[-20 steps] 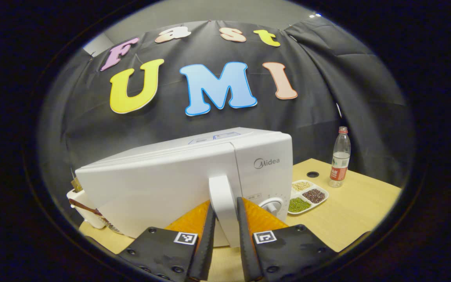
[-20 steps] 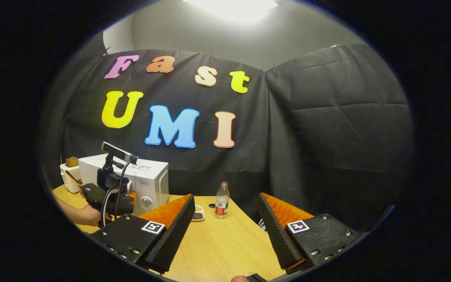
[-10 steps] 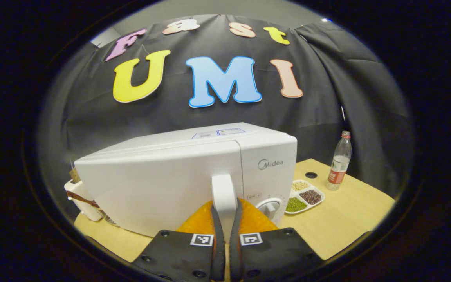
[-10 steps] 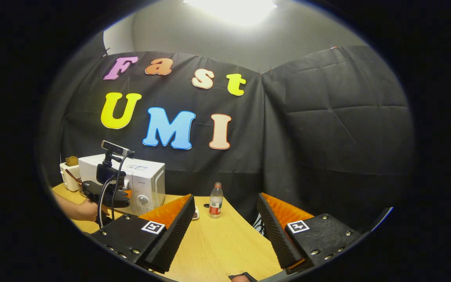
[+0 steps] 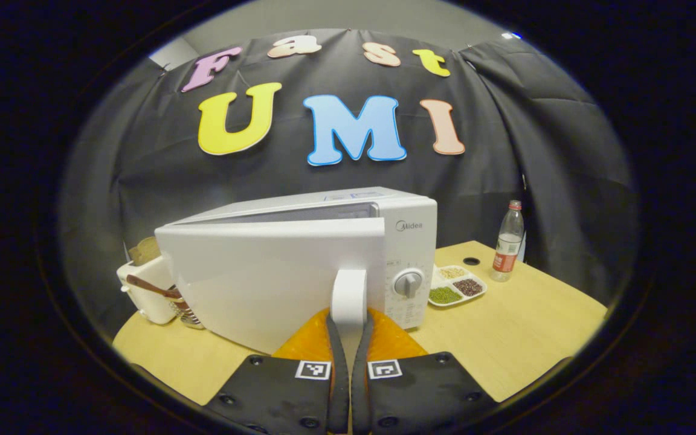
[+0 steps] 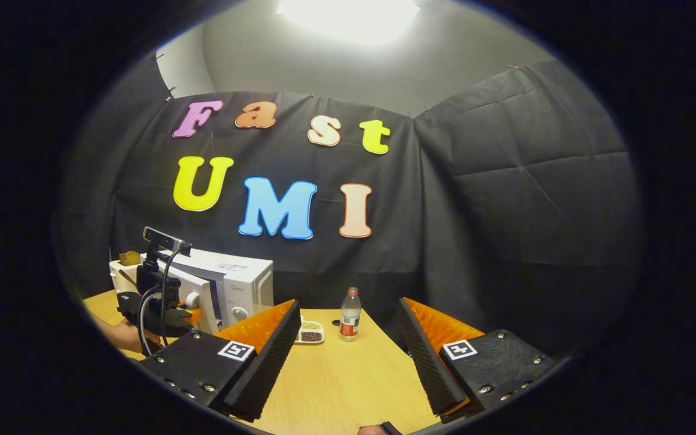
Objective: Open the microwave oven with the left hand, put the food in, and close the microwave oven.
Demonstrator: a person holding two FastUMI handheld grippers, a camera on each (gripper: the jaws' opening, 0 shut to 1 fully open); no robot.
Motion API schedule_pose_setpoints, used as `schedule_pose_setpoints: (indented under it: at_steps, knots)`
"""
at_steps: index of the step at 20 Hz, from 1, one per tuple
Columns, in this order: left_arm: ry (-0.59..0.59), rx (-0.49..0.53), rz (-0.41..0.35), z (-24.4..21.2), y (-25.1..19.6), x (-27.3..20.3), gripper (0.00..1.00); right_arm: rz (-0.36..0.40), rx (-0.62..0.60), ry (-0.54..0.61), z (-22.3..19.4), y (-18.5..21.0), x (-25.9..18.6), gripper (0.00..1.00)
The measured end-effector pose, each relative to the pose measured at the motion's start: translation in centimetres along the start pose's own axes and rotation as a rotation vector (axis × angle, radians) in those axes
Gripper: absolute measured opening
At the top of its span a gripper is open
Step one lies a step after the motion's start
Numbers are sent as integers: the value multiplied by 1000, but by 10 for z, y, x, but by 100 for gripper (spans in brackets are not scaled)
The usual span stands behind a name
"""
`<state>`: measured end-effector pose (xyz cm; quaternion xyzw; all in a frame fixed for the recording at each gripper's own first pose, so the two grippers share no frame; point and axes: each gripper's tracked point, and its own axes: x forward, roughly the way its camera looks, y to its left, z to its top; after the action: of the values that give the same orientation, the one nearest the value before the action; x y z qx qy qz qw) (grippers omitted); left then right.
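Note:
A white microwave oven (image 5: 411, 229) stands on the wooden table (image 5: 505, 326). Its door (image 5: 263, 272) is swung partly out, with a dark gap along the top. My left gripper (image 5: 348, 338) is shut on the door's white vertical handle (image 5: 348, 296). In the right gripper view the microwave (image 6: 239, 284) sits far left, with the left gripper (image 6: 167, 308) and a hand at its door. My right gripper (image 6: 348, 338) hangs open over the table with nothing between its fingers. The food for the microwave I cannot make out.
A divided white dish of beans (image 5: 457, 287) lies right of the microwave, a clear plastic bottle (image 5: 507, 241) behind it. A white holder with utensils (image 5: 148, 290) stands at the microwave's left. A round hole (image 5: 470, 261) marks the table's back.
My left gripper closed on the handle and pulled back; the door has swung partly out from the microwave. The right gripper stayed open, its view shifting slightly.

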<state>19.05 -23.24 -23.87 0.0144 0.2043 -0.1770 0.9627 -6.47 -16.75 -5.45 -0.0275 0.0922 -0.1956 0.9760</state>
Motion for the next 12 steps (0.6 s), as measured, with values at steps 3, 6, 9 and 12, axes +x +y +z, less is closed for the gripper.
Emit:
schedule_pose_setpoints:
  at_steps: [3,6,9,12]
  knots:
    - [8,-7,35,-6,11,-27,8,66,2,-24,4,3,-6,97]
    - [13,-3,89,-15,29,-56,8,147,33,-26,6,13,-15,98]
    - [25,-15,147,-25,50,-84,8,230,46,-45,10,26,-22,98]
    - [39,-15,185,-33,69,-108,10,285,67,-55,10,38,-22,97]
